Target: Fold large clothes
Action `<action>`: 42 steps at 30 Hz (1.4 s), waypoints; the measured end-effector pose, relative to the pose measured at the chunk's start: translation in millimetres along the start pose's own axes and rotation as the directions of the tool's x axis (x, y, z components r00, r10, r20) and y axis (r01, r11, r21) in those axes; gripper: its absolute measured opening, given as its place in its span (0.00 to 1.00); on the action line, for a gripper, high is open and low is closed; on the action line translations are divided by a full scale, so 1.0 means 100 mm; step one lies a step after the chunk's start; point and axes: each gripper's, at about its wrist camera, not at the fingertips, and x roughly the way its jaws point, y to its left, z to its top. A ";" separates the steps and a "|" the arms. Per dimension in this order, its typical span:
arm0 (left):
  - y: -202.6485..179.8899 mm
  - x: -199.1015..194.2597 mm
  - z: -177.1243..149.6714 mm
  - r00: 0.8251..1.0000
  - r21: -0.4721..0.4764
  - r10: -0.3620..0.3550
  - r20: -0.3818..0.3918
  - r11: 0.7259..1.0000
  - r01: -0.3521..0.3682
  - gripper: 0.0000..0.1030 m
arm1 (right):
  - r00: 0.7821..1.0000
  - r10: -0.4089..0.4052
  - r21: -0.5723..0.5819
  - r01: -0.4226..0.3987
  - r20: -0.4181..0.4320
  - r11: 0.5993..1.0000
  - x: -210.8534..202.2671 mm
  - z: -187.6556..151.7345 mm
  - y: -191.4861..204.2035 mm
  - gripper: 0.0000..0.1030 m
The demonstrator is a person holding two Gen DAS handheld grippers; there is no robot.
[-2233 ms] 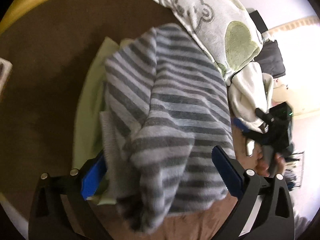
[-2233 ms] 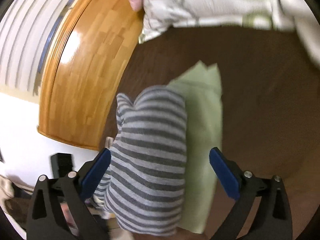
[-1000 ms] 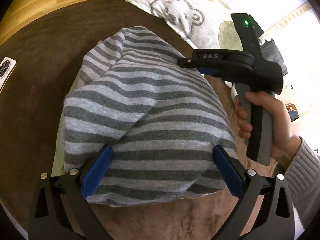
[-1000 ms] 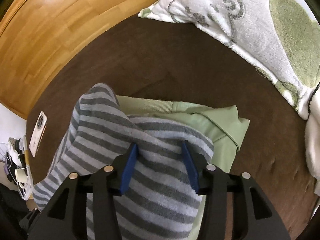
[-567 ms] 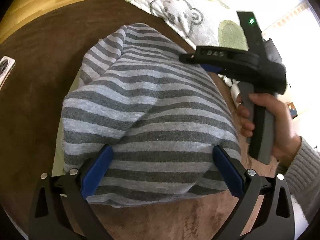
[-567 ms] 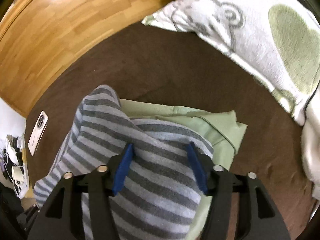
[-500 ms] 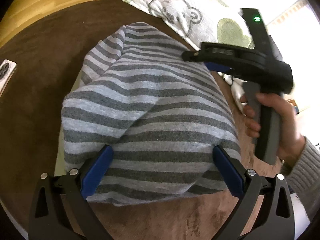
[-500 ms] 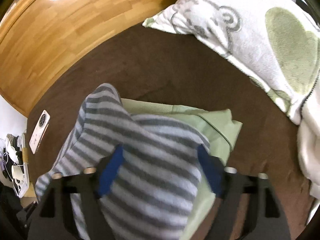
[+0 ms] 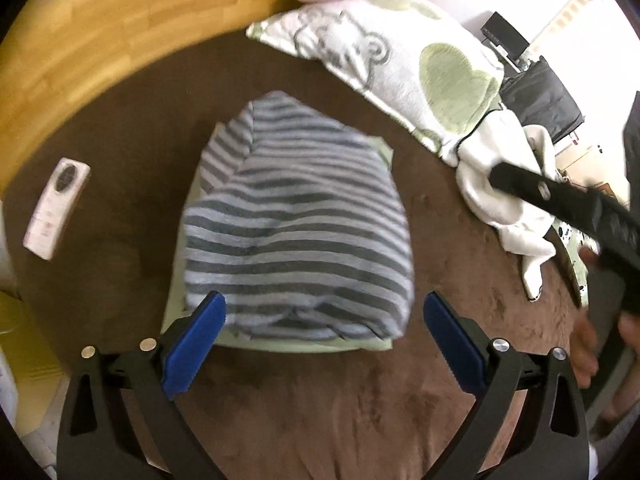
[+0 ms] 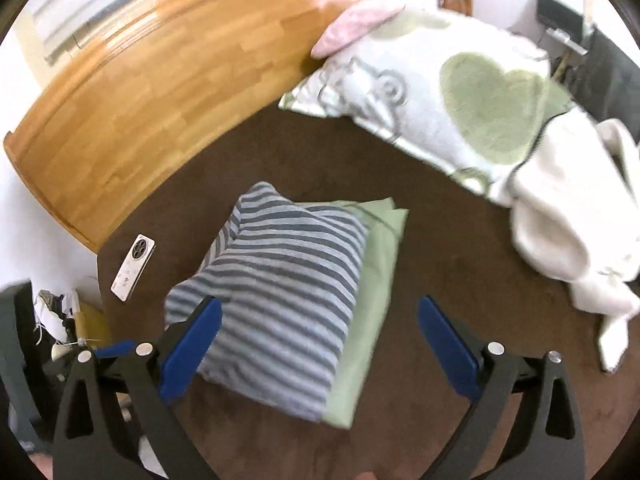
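Observation:
A folded grey-striped garment (image 9: 296, 224) (image 10: 276, 300) lies on top of a folded light green garment (image 9: 304, 346) (image 10: 376, 280) on the brown bed cover. My left gripper (image 9: 324, 344) hangs above the pile's near edge, open, with nothing between its blue pads. My right gripper (image 10: 320, 344) is raised over the pile's near right side; its jaws are opening wide and hold nothing. In the left wrist view the right gripper's black body (image 9: 580, 208) and the hand holding it show at the right edge.
A white remote (image 9: 54, 208) (image 10: 133, 267) lies on the brown cover (image 9: 320, 408) left of the pile. A white and green fleece blanket (image 9: 420, 76) (image 10: 460, 92) and a cream garment (image 9: 508, 192) (image 10: 572, 232) lie to the right. A wooden headboard (image 10: 168, 92) runs behind.
My right gripper let go of the striped garment, spread wide and rose back to the right. My left gripper lifted away, so the folded pile now lies free and looks smaller.

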 end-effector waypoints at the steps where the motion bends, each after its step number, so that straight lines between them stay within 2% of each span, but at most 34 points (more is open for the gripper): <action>1: -0.06 -0.13 -0.01 1.000 0.006 0.006 0.010 1.000 -0.006 0.94 | 1.000 -0.011 -0.005 0.011 0.012 1.000 -0.15 -0.03 0.02 0.94; 5: -0.27 -0.62 -0.06 0.997 0.032 0.050 0.051 0.998 -0.051 0.94 | 0.996 -0.048 -0.027 0.050 0.073 0.998 -0.84 -0.19 0.11 0.94; 8: -0.44 -0.97 -0.23 0.993 0.040 0.086 0.080 0.995 -0.090 0.94 | 0.992 -0.051 -0.038 0.056 0.115 0.998 -1.33 -0.38 0.17 0.94; 12: -0.65 -1.33 -0.53 0.985 0.046 0.130 0.113 0.990 -0.136 0.94 | 0.992 -0.023 0.032 0.019 0.128 0.999 -1.80 -0.75 0.10 0.94; 14: -0.76 -1.53 -0.73 0.981 0.043 0.132 0.144 0.989 -0.140 0.94 | 0.990 -0.020 0.021 0.017 0.142 1.000 -2.00 -0.98 0.11 0.94; 19: -0.90 -1.79 -1.19 0.978 0.052 0.150 0.147 0.986 -0.159 0.94 | 0.993 -0.023 -0.032 0.027 0.115 0.999 -2.29 -1.53 0.11 0.94; 23: -0.90 -1.92 -1.56 0.982 0.052 0.155 0.112 0.986 -0.161 0.94 | 0.998 -0.024 -0.047 0.027 0.065 0.998 -2.40 -1.93 0.09 0.94; 28: -0.89 -1.99 -1.81 0.982 0.074 0.160 0.097 0.983 -0.167 0.94 | 0.999 -0.023 -0.072 0.026 0.030 0.997 -2.35 -2.18 0.13 0.94; 33: -0.82 -1.97 -1.82 0.982 0.086 0.146 0.120 0.984 -0.157 0.94 | 0.997 -0.035 -0.071 0.039 0.062 0.997 -2.31 -2.17 0.18 0.94; 42: -0.84 -1.93 -1.63 0.977 0.107 0.128 0.169 0.983 -0.148 0.94 | 0.995 -0.043 -0.039 0.046 0.095 0.998 -2.18 -1.98 0.21 0.94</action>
